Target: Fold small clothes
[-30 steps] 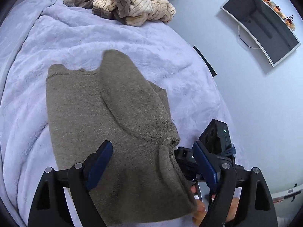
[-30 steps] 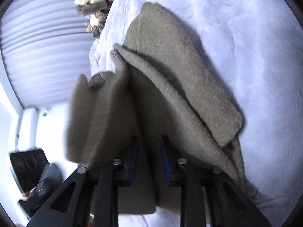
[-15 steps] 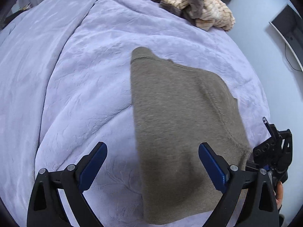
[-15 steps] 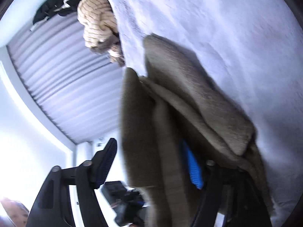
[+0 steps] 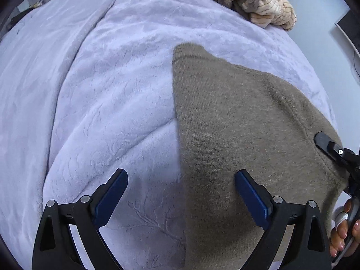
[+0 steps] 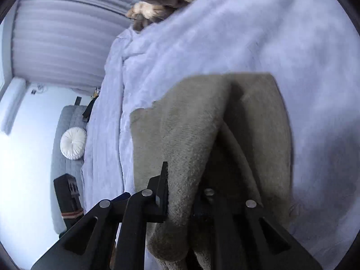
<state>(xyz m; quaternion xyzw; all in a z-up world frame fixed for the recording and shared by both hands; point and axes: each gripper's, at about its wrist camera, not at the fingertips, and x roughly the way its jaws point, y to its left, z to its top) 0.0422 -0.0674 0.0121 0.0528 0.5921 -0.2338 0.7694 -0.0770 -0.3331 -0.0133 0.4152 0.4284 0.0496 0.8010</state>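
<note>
Since a second earlier, the taupe sweater's folded-over sleeve had gone from the left view, right of centre on the lilac blanket. The left gripper pointed down, jaws spread over its edge; the right gripper was closing, pinching sweater fabric. No writing was readable

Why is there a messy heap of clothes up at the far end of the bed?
That heap of striped clothes lies crumpled and unfolded on the purple blanket, perhaps waiting its turn. The brown sweater lies flatter; the right gripper is closing on a fold of it.
</note>
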